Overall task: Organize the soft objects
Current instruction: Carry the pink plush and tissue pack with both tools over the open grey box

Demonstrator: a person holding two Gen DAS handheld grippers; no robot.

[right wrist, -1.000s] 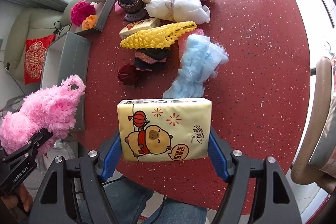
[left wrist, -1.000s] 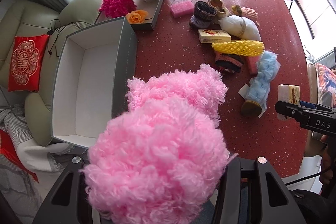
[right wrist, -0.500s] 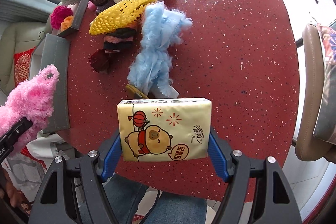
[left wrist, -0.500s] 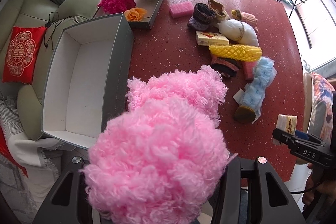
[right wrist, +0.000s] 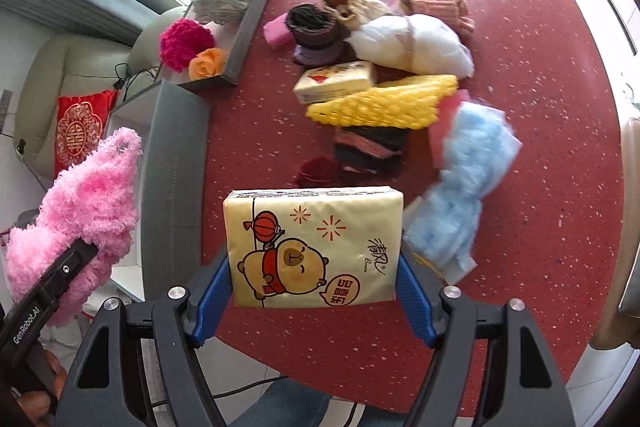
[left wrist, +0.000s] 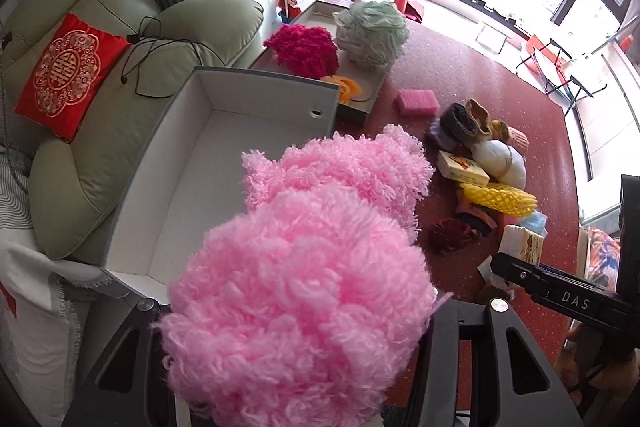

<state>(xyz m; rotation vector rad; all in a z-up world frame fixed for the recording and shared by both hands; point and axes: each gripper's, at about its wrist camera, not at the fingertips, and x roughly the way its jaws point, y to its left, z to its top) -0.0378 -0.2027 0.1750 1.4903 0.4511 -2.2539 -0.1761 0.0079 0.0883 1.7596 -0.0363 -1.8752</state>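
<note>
Two grippers are loaded: the left gripper point(left wrist: 296, 367) clenches pink yarn point(left wrist: 304, 267), probably bound for the grey box point(left wrist: 168, 163) at ten o'clock. The right gripper point(right wrist: 314, 291) clamps a tissue pack point(right wrist: 314, 247) above the red table point(right wrist: 540, 87).

The pink fluffy bundle point(left wrist: 304, 291) hides the left claw's point(left wrist: 296, 379) fingertips.

My left tongs point(left wrist: 294, 359) clamp a fluffy pink yarn bundle point(left wrist: 304, 267); my right tongs point(right wrist: 314, 285) clamp a cream tissue pack point(right wrist: 314, 247), face up.
</note>
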